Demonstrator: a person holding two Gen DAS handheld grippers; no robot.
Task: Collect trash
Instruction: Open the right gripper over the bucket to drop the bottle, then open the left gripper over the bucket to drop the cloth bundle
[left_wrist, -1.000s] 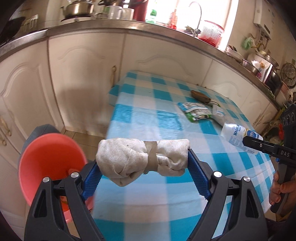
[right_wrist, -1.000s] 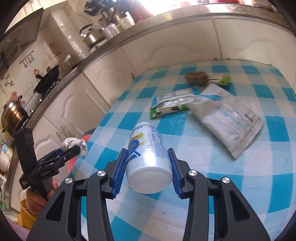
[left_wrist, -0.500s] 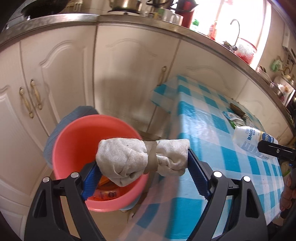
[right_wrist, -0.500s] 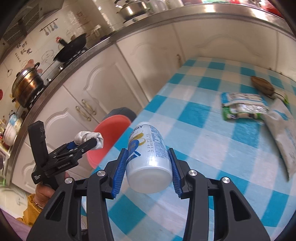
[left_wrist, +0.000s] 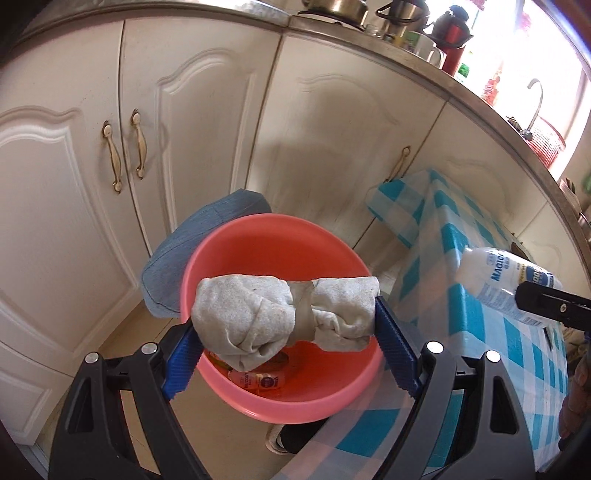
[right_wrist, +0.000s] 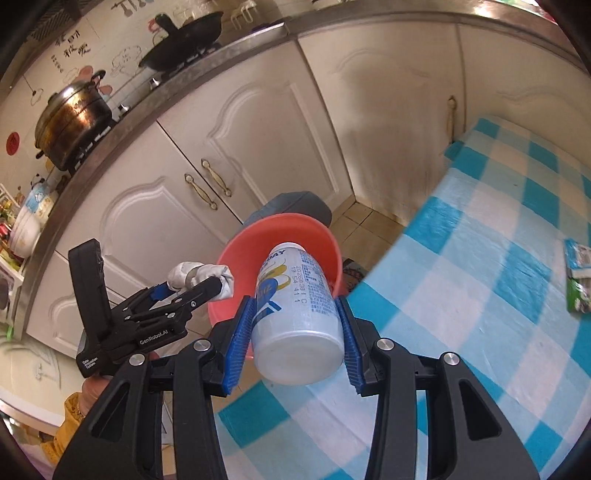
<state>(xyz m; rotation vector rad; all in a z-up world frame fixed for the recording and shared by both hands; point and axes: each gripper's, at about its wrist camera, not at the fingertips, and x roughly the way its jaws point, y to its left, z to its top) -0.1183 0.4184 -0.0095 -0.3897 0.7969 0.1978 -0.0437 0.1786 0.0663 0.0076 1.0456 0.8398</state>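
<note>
My left gripper (left_wrist: 288, 350) is shut on a rolled grey-white cloth wad (left_wrist: 284, 314) bound by a tan band, held lengthwise between the blue pads. It hangs over a pink plastic basin (left_wrist: 266, 243) that stands beside the table; some wrappers lie in its bottom. My right gripper (right_wrist: 295, 332) is shut on a white plastic bottle (right_wrist: 295, 314) with blue and yellow print, its base toward the camera, over the table's corner near the basin (right_wrist: 317, 236). In the right wrist view the left gripper (right_wrist: 192, 284) and cloth wad (right_wrist: 199, 275) show beside the basin. The bottle (left_wrist: 498, 280) shows at the right of the left wrist view.
A blue-and-white checked tablecloth (right_wrist: 480, 295) covers the table. A green-and-white wrapper (right_wrist: 580, 280) lies at its right edge. A grey-blue cushion (left_wrist: 199, 254) sits behind the basin. White cabinet doors (left_wrist: 110, 147) and a counter with pots (right_wrist: 74, 122) stand behind.
Both grippers have swung left from over the table toward the basin, each keeping its load. The basin now sits under the cloth wad, and most of the table trash has left the views.
</note>
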